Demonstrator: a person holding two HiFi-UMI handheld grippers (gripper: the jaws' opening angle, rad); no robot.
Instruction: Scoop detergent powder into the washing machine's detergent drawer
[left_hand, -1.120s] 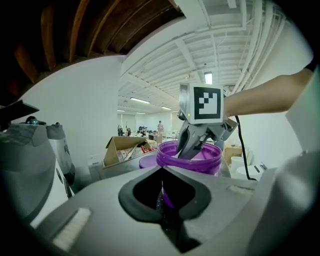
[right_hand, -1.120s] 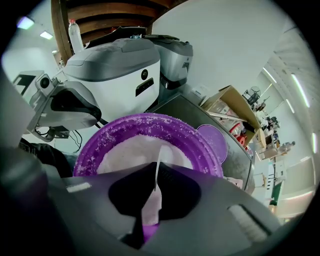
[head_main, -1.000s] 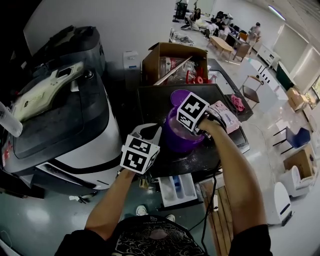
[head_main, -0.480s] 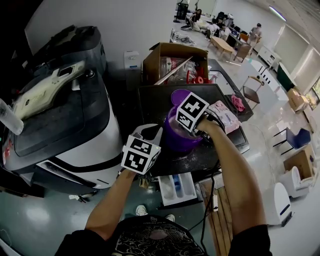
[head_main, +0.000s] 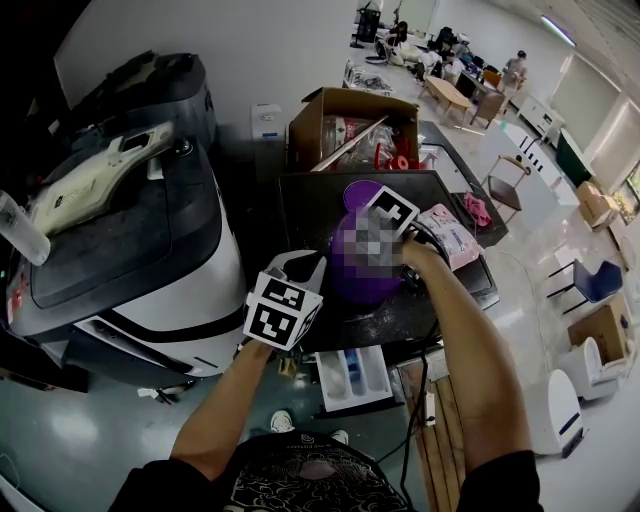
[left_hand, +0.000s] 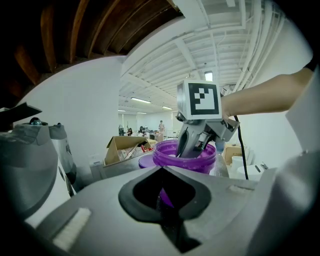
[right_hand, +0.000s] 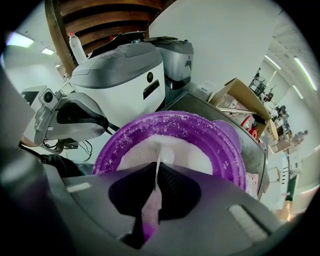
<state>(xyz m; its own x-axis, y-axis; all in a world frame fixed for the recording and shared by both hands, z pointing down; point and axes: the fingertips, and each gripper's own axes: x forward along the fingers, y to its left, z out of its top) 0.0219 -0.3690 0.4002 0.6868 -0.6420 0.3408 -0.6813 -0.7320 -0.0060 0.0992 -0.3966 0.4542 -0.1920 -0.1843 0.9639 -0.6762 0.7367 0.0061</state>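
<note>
The purple tub (right_hand: 222, 150) of detergent powder (right_hand: 192, 157) fills the centre of the right gripper view. It is open, with white grains dusting its inner wall. In the head view it stands at frame centre on the dark top of the washing machine (head_main: 310, 205).

My right gripper (right_hand: 157, 182) has its fingers clamped on the thin handle of a scoop (right_hand: 160, 165). The scoop's pale bowl is dipped into the powder near the middle of the tub.

My left gripper (left_hand: 165, 192) sits at the tub's lower left in the head view, fingers drawn together. Purple shows in the gap between them, so I judge they are pinching the tub's wall to steady it, though the view is too close to be sure.

The detergent drawer (head_main: 352, 377) is pulled open at lower centre of the head view, below the tub. Its compartments are white with a blue insert, and I see no powder heaped in them.

By my reading the task is in its early middle. The tub is open, the drawer is out and the scoop is in the powder. What remains is lifting a loaded scoop, carrying it down to the drawer and tipping it in.

Just behind the tub lies a purple lid (head_main: 358, 190). Above that, at upper centre, is an open cardboard box (head_main: 345, 110). A large grey machine (head_main: 150, 250) fills the left of the frame.
</note>
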